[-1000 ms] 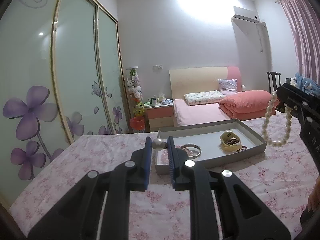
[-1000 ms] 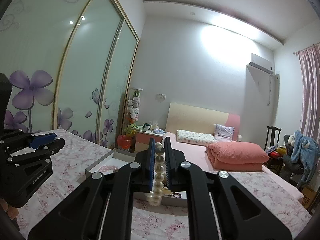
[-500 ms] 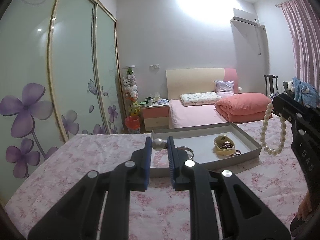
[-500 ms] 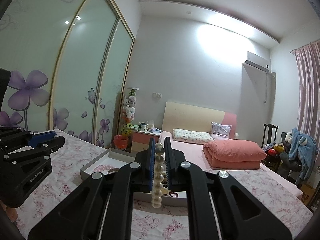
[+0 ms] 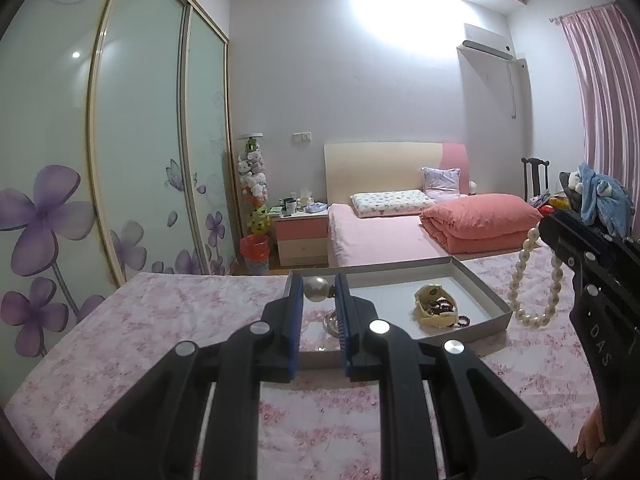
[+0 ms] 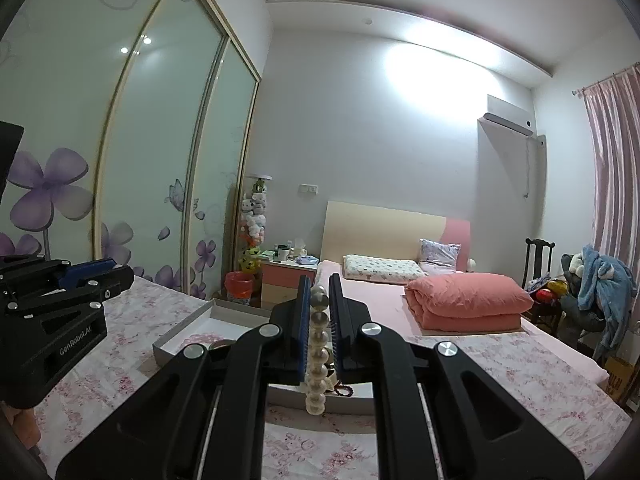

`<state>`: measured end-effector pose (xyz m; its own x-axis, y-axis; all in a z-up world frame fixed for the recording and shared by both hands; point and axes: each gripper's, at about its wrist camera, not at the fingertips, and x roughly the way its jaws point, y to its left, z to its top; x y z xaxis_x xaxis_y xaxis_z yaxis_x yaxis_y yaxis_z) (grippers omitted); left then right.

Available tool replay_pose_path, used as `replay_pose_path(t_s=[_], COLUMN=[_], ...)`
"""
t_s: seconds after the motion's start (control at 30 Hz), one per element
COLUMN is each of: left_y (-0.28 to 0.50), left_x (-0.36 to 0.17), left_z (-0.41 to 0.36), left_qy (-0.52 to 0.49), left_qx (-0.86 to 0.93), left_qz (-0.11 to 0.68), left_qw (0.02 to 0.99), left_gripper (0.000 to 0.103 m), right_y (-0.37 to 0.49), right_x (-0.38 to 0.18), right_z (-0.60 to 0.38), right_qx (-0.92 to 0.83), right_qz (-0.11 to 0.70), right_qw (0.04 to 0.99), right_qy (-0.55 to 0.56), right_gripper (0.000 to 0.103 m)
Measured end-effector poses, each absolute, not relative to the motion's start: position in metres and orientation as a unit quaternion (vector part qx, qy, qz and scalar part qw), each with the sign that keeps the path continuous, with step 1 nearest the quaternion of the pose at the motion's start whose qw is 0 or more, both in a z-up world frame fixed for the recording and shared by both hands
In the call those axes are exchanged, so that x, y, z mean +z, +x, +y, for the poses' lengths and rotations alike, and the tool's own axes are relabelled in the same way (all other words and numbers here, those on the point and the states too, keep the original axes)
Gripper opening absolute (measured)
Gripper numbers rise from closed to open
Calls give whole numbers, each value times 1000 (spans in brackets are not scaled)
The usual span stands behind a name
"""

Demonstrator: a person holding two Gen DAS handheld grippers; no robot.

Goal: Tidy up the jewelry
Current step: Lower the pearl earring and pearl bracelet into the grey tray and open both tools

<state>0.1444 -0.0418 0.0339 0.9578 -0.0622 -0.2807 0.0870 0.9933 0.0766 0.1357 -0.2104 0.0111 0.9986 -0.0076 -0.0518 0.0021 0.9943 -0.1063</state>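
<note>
My left gripper (image 5: 318, 292) is shut on a large pearl bead with a metal stem (image 5: 317, 288), held just above the near edge of a grey tray (image 5: 486, 294). In the tray lie a yellow pouch with dark beads (image 5: 434, 308), a silver ring (image 5: 331, 320) partly hidden by my fingers, and a pink bracelet (image 6: 204, 337). My right gripper (image 6: 319, 300) is shut on a white pearl strand (image 6: 317, 356). From the left wrist view that strand (image 5: 534, 292) hangs as a loop below the right gripper (image 5: 546, 226), to the right of the tray. The left gripper (image 6: 122, 274) shows at the left of the right wrist view.
The tray rests on a pink floral cloth (image 5: 180, 320) over a flat surface. Beyond it stand a bed with a folded pink quilt (image 5: 480, 220), a nightstand (image 5: 302, 236), a flowered sliding wardrobe (image 5: 140, 160) on the left, and a chair piled with clothes (image 6: 600, 292) on the right.
Both grippers keep their holds and stay about where they were. The views have only drifted slightly, and the pearl loop hangs a little lower in the left wrist view.
</note>
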Motion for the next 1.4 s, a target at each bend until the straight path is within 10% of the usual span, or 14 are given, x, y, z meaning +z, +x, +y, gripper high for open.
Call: replay_pose_path(t_s=[1.03,1.4], left_y=[236,320], left_x=[17,-16], left_z=[-58,-77], left_qy=[36,20], left_qx=[-65,-88], left_qz=[173,238], left_qw=[982,967], left_gripper=[16,17], right_y=[202,296], right_x=[12,-33], right_z=[-228,-257], right_qx=[-4,32], right_qz=[35,158], right_qw=[998,986], right_qy=[-48,48], right_gripper=[10,10])
